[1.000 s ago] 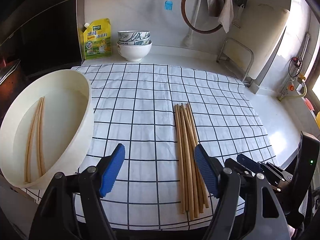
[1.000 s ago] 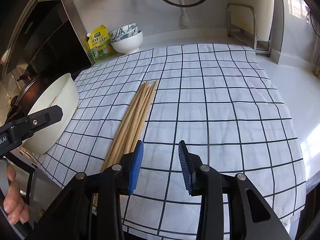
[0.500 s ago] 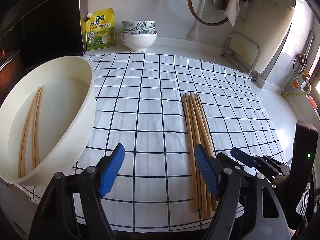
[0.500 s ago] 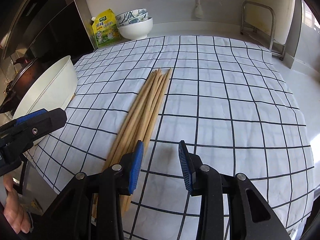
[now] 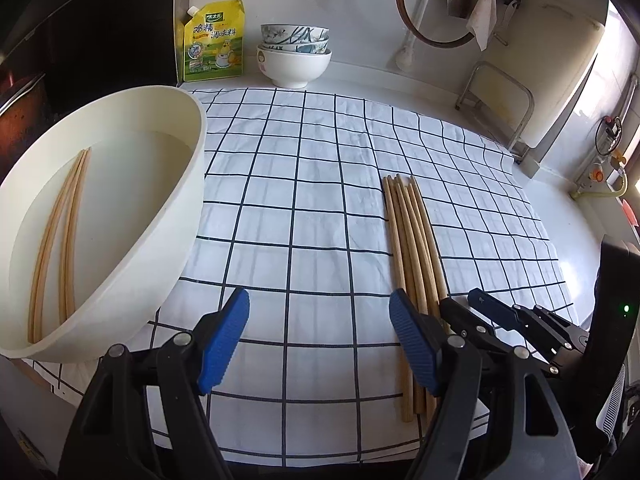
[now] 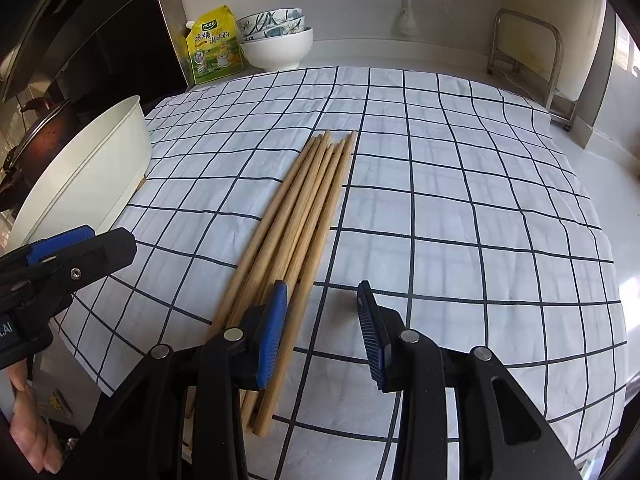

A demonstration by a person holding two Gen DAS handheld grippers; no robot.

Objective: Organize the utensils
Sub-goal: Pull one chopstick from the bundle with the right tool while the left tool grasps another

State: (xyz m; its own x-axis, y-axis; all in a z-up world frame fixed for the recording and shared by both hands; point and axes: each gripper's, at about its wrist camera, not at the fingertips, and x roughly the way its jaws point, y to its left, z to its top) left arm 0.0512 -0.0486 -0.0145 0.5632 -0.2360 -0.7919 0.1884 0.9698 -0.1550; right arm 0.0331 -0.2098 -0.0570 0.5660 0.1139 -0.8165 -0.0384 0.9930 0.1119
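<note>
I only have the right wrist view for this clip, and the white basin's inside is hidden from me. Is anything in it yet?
Observer: Yes. The left wrist view shows two chopsticks lying side by side inside the white basin.
Operator: I see just one finger of the left gripper. Is it holding anything?
Observer: No. The left gripper is open and empty, above the checked cloth, between the basin and the chopstick bundle.
</note>
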